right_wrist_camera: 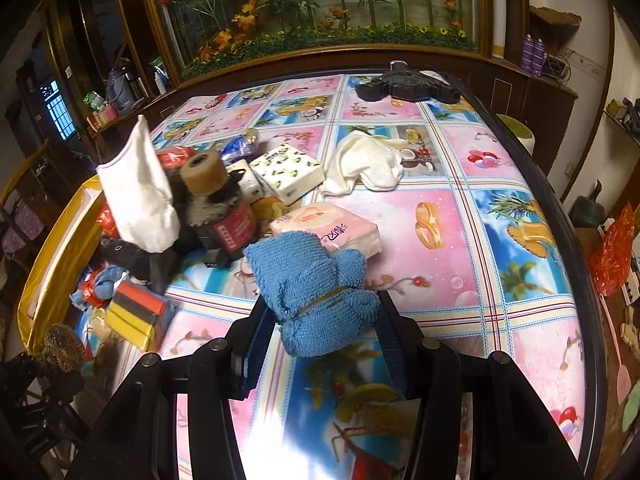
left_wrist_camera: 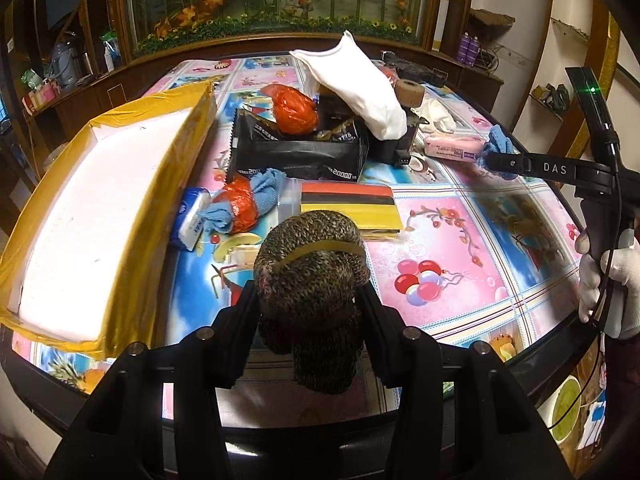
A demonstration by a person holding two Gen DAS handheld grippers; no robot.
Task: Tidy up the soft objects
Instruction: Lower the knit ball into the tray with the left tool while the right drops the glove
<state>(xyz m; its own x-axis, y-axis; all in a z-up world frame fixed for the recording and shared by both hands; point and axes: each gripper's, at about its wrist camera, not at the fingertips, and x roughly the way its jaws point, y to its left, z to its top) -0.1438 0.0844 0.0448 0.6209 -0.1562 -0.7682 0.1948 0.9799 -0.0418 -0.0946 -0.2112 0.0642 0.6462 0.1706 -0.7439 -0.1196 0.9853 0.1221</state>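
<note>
At the far left of the bench (left_wrist_camera: 460, 304) lay a white foam box (left_wrist_camera: 100, 216) bound with yellow tape. Just right of it, near the front edge, a blue tissue pack (left_wrist_camera: 192, 220) rested against a blue cloth wrapped in red plastic (left_wrist_camera: 240, 204), with a stack of red, black and yellow sheets (left_wrist_camera: 352, 204) beside that. In front of these the left gripper (left_wrist_camera: 310, 308) had its jaws closed partway on a brown speckled knitted roll (left_wrist_camera: 312, 280) bound with a rubber band, held clear of the bench. Behind stood a black foil bag (left_wrist_camera: 300, 156) holding a red plastic bundle (left_wrist_camera: 294, 110), with a white cloth pouch (left_wrist_camera: 360, 88) sticking up from the pile next to a tan roll of tape (left_wrist_camera: 410, 94). Further right a pink tissue pack (right_wrist_camera: 340, 232) lay flat on the patterned cover, and a crumpled white cloth (right_wrist_camera: 368, 164) lay behind it. The right gripper (right_wrist_camera: 324, 320), held in a white-gloved hand (left_wrist_camera: 612, 280), had its jaws partly closed around a blue towel roll (right_wrist_camera: 316, 288), also banded, lifted just in front of the pink pack. A black object (right_wrist_camera: 408, 86) sat at the far edge.
</note>
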